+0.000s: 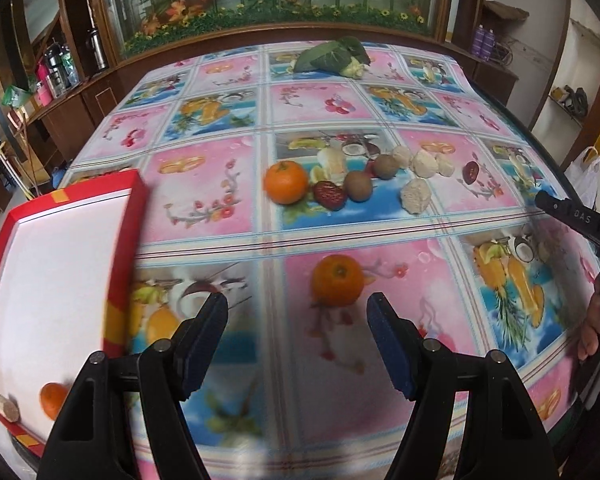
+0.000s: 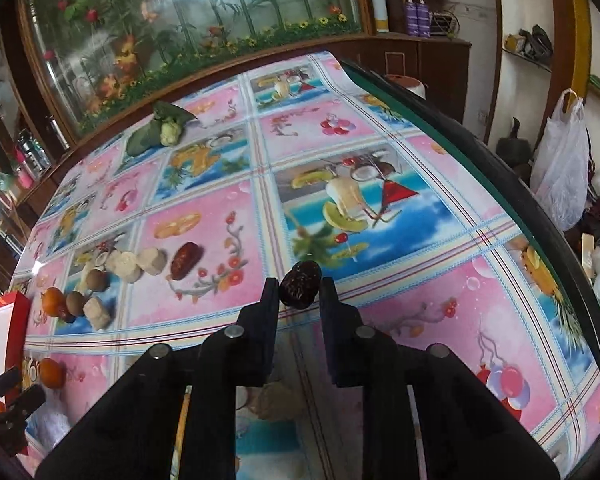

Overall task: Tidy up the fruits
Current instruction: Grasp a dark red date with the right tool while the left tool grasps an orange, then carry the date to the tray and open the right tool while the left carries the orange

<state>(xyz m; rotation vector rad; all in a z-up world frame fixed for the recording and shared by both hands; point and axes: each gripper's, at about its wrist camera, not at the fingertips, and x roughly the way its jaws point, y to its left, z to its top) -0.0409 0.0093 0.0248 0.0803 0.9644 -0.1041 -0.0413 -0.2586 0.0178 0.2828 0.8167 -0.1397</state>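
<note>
Here the right tool (image 2: 299, 292) is clamped on a dark wrinkled date (image 2: 301, 289), which sits between its two fingertips, lifted over the table (image 2: 420, 240) with its patterned fruit cloth. The left tool (image 1: 296, 312) has its fingers wide apart and grips nothing; an orange (image 1: 337, 280) lies on the cloth just ahead of the gap between them, slightly toward the right finger and not touching either.

To the left of that tool stands a red box (image 1: 132, 216) with a white floor, and inside its near corner lie a small orange (image 1: 53, 400) and a pale chunk (image 1: 7, 409). Farther out on the table is a cluster: another orange (image 1: 286, 182), a red date (image 1: 329, 195) beside it, two brown kiwis (image 1: 358, 186), several pale white chunks (image 1: 415, 197) and one more dark date (image 1: 470, 172) at the right end. A leafy cauliflower (image 1: 332, 58) rests near the far edge. A hand (image 1: 598, 320) holding the other tool's handle shows at the right border of the left view.
</note>
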